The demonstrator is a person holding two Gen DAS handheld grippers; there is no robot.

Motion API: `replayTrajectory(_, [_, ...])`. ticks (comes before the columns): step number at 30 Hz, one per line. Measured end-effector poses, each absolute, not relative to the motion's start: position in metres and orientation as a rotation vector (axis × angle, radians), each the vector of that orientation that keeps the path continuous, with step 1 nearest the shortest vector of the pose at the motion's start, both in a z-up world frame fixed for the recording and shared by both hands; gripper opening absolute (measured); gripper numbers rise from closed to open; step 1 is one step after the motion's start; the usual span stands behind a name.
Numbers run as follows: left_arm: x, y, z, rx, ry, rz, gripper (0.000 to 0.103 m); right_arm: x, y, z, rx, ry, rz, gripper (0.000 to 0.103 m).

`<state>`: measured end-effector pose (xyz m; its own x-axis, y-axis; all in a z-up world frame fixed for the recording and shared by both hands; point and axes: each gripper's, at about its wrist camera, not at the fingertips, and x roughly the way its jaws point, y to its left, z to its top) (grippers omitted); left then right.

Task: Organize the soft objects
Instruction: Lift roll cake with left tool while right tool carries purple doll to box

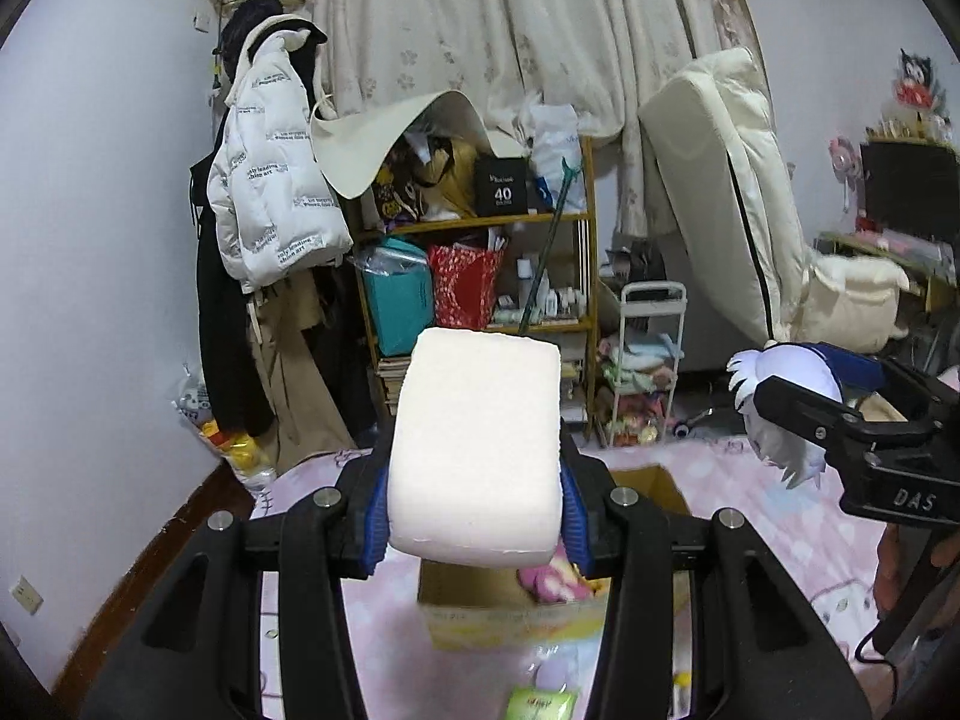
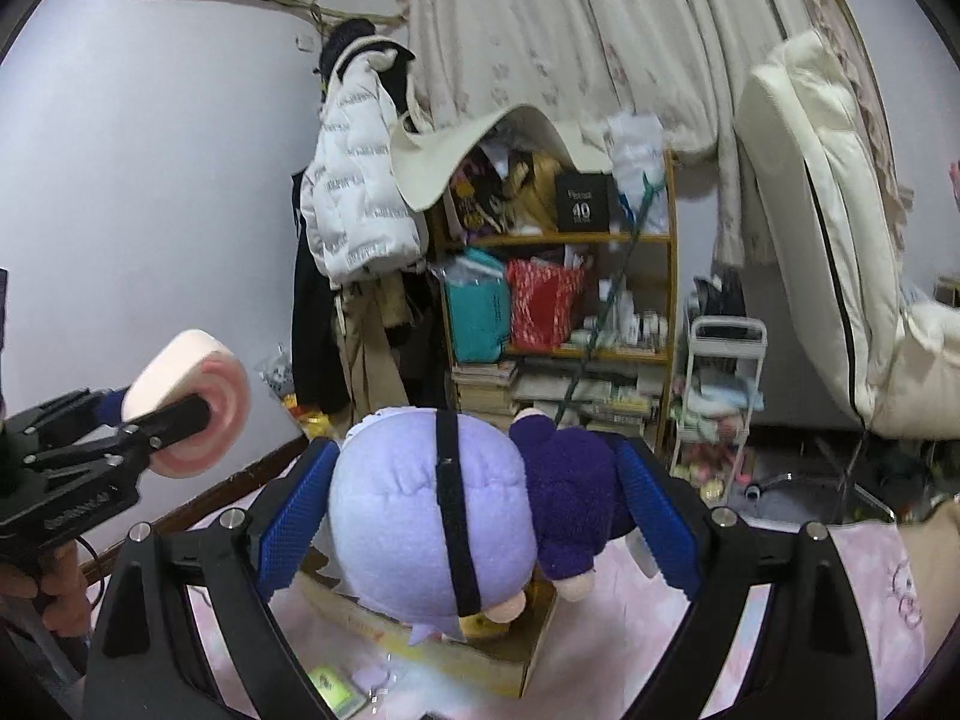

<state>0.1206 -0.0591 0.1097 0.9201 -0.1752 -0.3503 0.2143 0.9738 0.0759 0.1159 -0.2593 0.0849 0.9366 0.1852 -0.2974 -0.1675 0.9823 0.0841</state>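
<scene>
My left gripper (image 1: 474, 516) is shut on a pale pink foam cushion (image 1: 477, 450) and holds it in the air above an open cardboard box (image 1: 510, 612) on the pink bedspread. The same cushion (image 2: 189, 402) shows at the left of the right wrist view, with pink rings on its end. My right gripper (image 2: 474, 516) is shut on a plush doll (image 2: 438, 510) with a lilac head, a black strap and a dark purple body, held over the box (image 2: 432, 642). The doll (image 1: 780, 402) also shows at the right of the left wrist view.
A pink plush item (image 1: 552, 582) lies inside the box. A green packet (image 1: 540, 705) lies on the bedspread (image 1: 780, 528) in front of it. Beyond the bed stand a cluttered wooden shelf (image 1: 480, 222), hanging coats (image 1: 270, 180), a small cart (image 1: 648, 360) and an upright mattress (image 1: 732, 192).
</scene>
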Motion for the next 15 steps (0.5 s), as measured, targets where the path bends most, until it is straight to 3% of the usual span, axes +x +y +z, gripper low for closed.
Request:
replayTrajectory(5, [0.135,-0.06,0.102,0.113,0.329,-0.195,0.044,0.126,-0.257,0.088,0.067,0.273,0.18,0.097])
replayTrajectory(15, [0.166,-0.052,0.065,0.094,0.357,-0.181,0.045,0.142,-0.253,0.042,0.076,0.275,0.197,0.097])
